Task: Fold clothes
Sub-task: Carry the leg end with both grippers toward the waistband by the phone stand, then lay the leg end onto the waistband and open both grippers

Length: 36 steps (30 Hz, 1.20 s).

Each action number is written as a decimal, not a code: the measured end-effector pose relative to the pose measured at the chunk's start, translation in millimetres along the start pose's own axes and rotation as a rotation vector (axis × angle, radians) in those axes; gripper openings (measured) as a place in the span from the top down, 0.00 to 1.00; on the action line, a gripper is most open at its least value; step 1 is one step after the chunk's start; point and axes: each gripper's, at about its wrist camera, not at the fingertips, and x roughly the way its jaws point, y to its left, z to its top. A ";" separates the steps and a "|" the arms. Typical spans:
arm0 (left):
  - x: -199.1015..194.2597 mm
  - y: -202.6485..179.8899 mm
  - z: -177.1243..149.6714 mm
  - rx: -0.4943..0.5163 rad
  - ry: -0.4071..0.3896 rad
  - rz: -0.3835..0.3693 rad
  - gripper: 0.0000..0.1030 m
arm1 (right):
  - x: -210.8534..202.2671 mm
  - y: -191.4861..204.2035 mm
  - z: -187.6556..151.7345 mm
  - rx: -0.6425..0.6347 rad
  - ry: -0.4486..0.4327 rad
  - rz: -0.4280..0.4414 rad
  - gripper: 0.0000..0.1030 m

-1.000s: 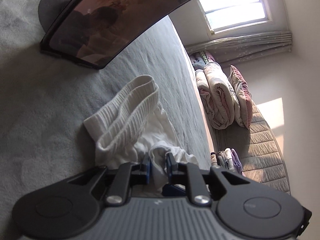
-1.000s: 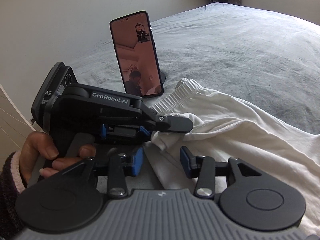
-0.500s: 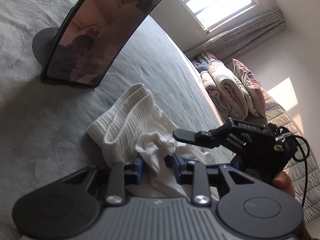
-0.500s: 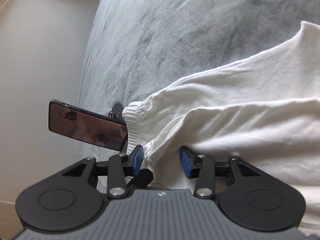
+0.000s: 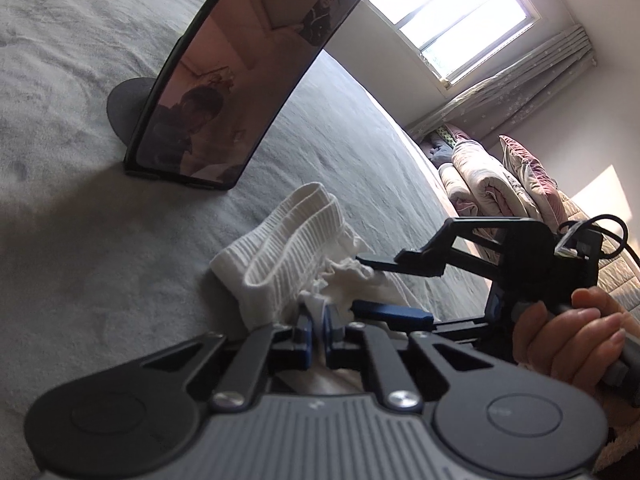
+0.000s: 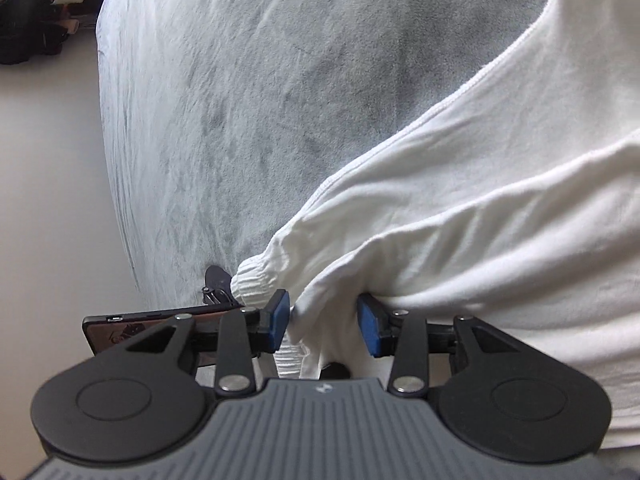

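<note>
Left wrist view: the left gripper (image 5: pixel 317 334), at 6 o'clock, has just closed its 2 fingers narrowly on a fold of the white garment (image 5: pixel 288 264), which lies on the grey bedspread (image 5: pixel 80 240); a phone (image 5: pixel 240 76) stands at 11 o'clock; the right gripper (image 5: pixel 380 290), held by a hand (image 5: pixel 576 340), reaches in from 3 o'clock. Right wrist view: the right gripper (image 6: pixel 324 322), its jaws having just been closing, stands part open around bunched cloth of the white garment (image 6: pixel 460 220), whether the pads press it cannot be told; the garment spreads toward 2 o'clock.

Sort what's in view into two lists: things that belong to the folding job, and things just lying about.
Part of the job:
- white garment with a ribbed cuff
- left gripper, shut on the white garment
- right gripper, its jaws just closing around a bunched fold

Just lying about:
- phone on its round stand
- rolled quilts
- pillow
- grey bedspread
</note>
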 end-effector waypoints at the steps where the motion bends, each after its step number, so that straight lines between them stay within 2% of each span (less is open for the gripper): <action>1: -2.5 -1.6 -1.4 0.011 -0.009 0.008 0.95 | 0.7 -1.2 -1.2 0.009 -0.010 -0.009 0.74; 2: -3.7 -3.4 -2.5 0.026 -0.018 0.020 0.95 | 0.3 -2.3 -2.8 0.011 -0.009 -0.013 0.78; 4: -5.1 -7.6 -4.4 0.063 -0.032 0.036 0.95 | -4.3 -1.1 -6.6 -0.025 0.005 -0.020 0.79; 5: -5.5 -8.5 -5.0 0.073 -0.034 0.042 0.94 | -6.6 0.6 -8.8 -0.056 0.013 -0.025 0.70; 6: -5.7 -8.4 -4.9 0.075 -0.035 0.045 0.94 | -9.4 5.3 -12.1 -0.124 0.024 -0.033 0.67; 8: -4.5 -7.8 -3.0 0.055 -0.039 0.046 0.94 | -14.2 18.5 -20.7 -0.310 0.021 -0.053 0.51; 11: -4.6 -6.0 -1.4 0.022 -0.045 0.049 0.94 | -22.8 29.9 -31.6 -0.558 -0.052 -0.097 0.51; 15: -6.9 -8.2 -5.3 0.032 -0.052 0.063 0.94 | -23.0 38.0 -38.9 -0.889 -0.107 -0.107 0.51; 18: -7.3 -6.6 -6.5 0.014 -0.056 0.063 0.94 | -18.8 39.5 -39.1 -1.089 -0.158 -0.145 0.51; 24: -3.7 -13.0 -6.6 0.007 -0.061 0.077 0.94 | -5.2 39.6 -31.5 -1.264 -0.115 -0.092 0.51; 30: -4.8 -16.4 -8.8 0.008 -0.066 0.088 0.94 | -2.3 45.7 -36.3 -1.370 -0.052 -0.010 0.51; 33: -4.9 -16.4 -9.1 -0.002 -0.068 0.088 0.94 | 2.7 46.7 -39.9 -1.415 -0.050 -0.027 0.53; 34: -4.6 -16.2 -8.3 -0.011 -0.068 0.089 0.94 | 4.8 46.1 -40.7 -1.425 -0.053 -0.040 0.56; 35: -4.7 -17.2 -8.2 -0.009 -0.068 0.093 0.94 | 6.6 45.0 -42.1 -1.436 -0.054 -0.051 0.66; 36: -4.7 -18.2 -8.1 -0.006 -0.067 0.097 0.94 | 7.6 43.5 -44.1 -1.454 -0.060 -0.062 0.71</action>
